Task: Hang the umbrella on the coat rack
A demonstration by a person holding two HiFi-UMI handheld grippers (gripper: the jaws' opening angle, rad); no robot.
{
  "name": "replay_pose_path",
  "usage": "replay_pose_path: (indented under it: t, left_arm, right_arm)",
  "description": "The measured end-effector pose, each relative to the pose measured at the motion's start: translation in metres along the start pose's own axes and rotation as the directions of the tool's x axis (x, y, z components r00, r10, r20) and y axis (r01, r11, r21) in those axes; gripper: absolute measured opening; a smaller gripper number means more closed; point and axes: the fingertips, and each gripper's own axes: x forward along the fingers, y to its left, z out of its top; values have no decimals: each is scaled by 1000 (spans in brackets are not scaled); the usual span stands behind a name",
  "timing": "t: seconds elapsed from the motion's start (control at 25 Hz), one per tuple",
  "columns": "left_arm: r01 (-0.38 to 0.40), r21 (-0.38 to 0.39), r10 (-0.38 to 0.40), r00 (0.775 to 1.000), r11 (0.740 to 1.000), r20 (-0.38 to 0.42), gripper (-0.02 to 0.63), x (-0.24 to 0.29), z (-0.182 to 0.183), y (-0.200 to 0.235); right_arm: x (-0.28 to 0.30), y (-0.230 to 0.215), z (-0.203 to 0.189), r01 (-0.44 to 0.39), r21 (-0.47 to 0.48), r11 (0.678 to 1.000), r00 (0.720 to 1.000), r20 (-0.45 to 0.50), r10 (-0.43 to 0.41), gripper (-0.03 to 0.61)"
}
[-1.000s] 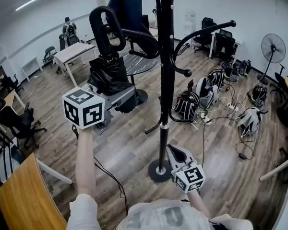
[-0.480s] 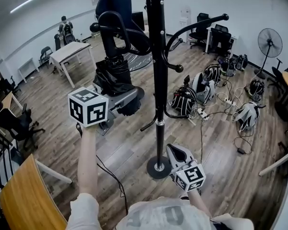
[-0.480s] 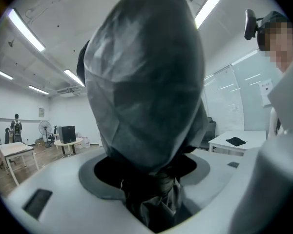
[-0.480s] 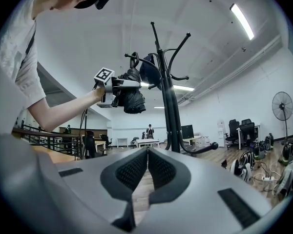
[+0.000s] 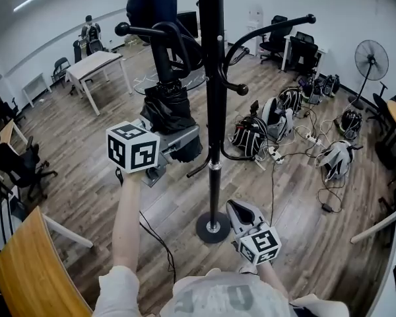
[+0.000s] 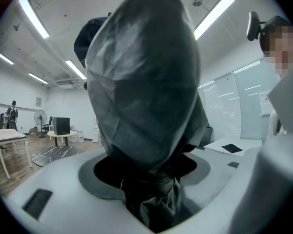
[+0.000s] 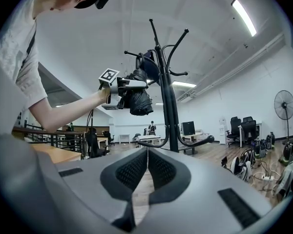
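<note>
Left gripper (image 5: 178,139) pinches the bunched black canopy of the folded umbrella (image 5: 166,107), its jaws spread wide around the bundle and held close beside the pole of the coat rack (image 5: 213,111). The umbrella stands upright out of the jaws, with its looped handle (image 5: 173,38) up at one knob-ended arm (image 5: 135,30) of the rack. The loop seems to ring that arm, but I cannot tell whether it rests on it.

The umbrella looks light and compact. Its fabric is soft and probably slick, so it may give or twist under the pads. The ribs inside the bundle should make that middle part a firm enough hold, and gripping there leaves the stiff loop free for the hook.

Right gripper (image 5: 237,208) has its jaws pressed together on nothing, low near the rack's base (image 5: 213,226).

No container has a part here. Bag-like bundles (image 5: 253,137) lie on the floor beyond the rack, and their contents are not visible.
</note>
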Motion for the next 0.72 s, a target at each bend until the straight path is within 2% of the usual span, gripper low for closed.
replay_pose_path:
  t: [0.2, 0.36, 0.52, 0.72]
  left_arm:
    - [18, -33, -18, 1000, 999, 20, 307, 18, -6, -5]
    - [-13, -35, 13, 1000, 999, 4, 307, 31, -13, 0]
    - [-22, -68, 23, 1000, 997, 2, 307, 42, -27, -2]
    - [-73, -97, 69, 997, 993, -42, 307, 52, -59, 1]
  right_arm:
    - [-5, -15, -1, -2, -1, 1000, 1000, -6, 2, 31]
    - [-11, -27, -4, -7, -8, 1000, 1000, -14, 7, 31]
    - [-21, -38, -8, -6, -7, 1000, 1000, -27, 6, 31]
    - [-29, -52, -11, -13, -10, 1000, 999, -30, 13, 31]
